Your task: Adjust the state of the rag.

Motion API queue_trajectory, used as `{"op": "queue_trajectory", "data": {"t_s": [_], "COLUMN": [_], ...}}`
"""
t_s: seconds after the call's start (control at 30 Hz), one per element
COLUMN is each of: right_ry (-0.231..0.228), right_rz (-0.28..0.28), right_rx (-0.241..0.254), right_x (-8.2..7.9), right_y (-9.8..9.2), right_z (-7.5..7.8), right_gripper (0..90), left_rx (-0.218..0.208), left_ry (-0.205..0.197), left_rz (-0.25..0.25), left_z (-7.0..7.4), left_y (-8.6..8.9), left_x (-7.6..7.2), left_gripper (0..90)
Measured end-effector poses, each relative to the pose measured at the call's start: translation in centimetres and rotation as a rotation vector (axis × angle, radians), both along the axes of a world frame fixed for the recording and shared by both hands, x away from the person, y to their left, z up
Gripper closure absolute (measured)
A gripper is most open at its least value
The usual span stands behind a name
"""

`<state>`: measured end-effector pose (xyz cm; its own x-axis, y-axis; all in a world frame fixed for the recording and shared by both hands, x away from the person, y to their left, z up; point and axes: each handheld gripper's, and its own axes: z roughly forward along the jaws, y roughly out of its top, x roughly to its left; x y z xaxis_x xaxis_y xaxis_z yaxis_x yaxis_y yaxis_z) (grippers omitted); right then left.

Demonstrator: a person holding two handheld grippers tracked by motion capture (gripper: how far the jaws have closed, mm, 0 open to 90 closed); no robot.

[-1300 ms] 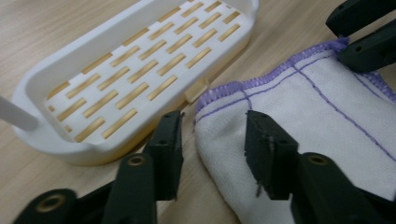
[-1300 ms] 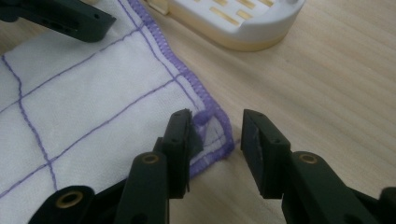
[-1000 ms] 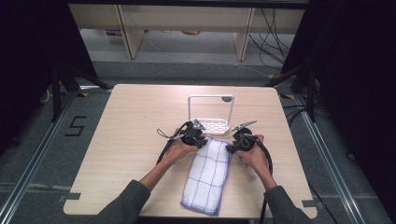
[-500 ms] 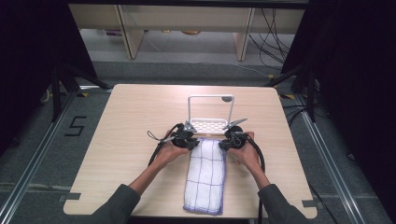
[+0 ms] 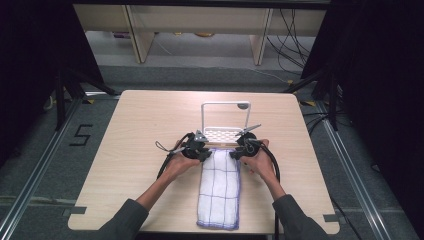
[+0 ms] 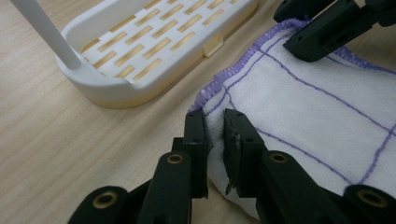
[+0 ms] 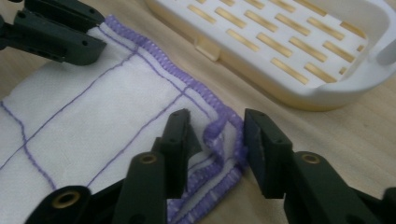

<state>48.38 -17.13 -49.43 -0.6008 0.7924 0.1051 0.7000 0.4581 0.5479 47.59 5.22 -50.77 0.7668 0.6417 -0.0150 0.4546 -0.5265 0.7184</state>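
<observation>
The far corners of the folded cloth are taken: left claw clamped, right claw just reopened around its corner; further folding remains.

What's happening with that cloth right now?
A person works a folded white cloth on the table, a gripper at each far corner beside the white rack. The left gripper pinches its corner. The right gripper straddles the other corner, jaws just widened, pads not pressing.
</observation>
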Motion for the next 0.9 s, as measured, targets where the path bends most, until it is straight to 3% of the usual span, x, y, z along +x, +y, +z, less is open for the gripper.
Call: {"op": "queue_trajectory", "data": {"t_s": [0.1, 0.13, 0.23, 0.27, 0.47, 0.67, 0.7, 0.77, 0.8, 0.9], "right_ry": [0.001, 0.001, -0.027, -0.016, -0.050, -0.067, -0.096, -0.093, -0.070, -0.093], "right_rz": [0.012, 0.050, 0.028, 0.058, 0.075, 0.103, 0.102, 0.105, 0.106, 0.117], "right_rx": [0.010, 0.040, 0.032, 0.035, 0.018, 0.044, 0.050, 0.057, 0.058, 0.067], "right_x": [0.0, 0.0, -0.2, -0.3, -0.3, -0.8, -0.8, -0.8, -1.0, -1.3], "right_y": [-0.1, -0.3, -0.2, -0.3, -0.6, -0.4, -0.4, -0.4, -0.4, -0.4], "right_z": [-0.1, -0.1, -0.1, 0.1, 0.4, 1.3, 1.1, 1.3, 1.6, 1.6], "right_gripper": [73.0, 78.1, 82.3, 82.7, 83.5, 83.6, 83.6, 83.6, 83.5, 83.4], "left_rx": [-0.009, -0.020, -0.022, -0.022, -0.036, -0.043, -0.043, -0.037, -0.035, -0.037], "left_ry": [-0.003, 0.000, -0.005, -0.006, -0.019, -0.028, -0.028, -0.034, -0.038, -0.035], "left_rz": [-0.003, 0.000, -0.008, -0.013, -0.010, -0.018, -0.018, -0.029, -0.033, -0.037], "left_z": [-0.1, -0.1, -0.1, 0.0, 0.4, 0.9, 0.9, 1.1, 1.2, 1.3], "left_y": [0.0, 0.1, 0.2, 0.2, 0.4, 0.9, 0.9, 1.0, 1.0, 1.3], "left_x": [0.0, -0.1, -0.1, -0.2, -0.4, -0.8, -0.8, -0.9, -1.0, -1.1], "left_gripper": [78.9, 79.5, 80.2, 80.3, 81.3, 81.8, 81.8, 81.8, 81.8, 81.8]}}
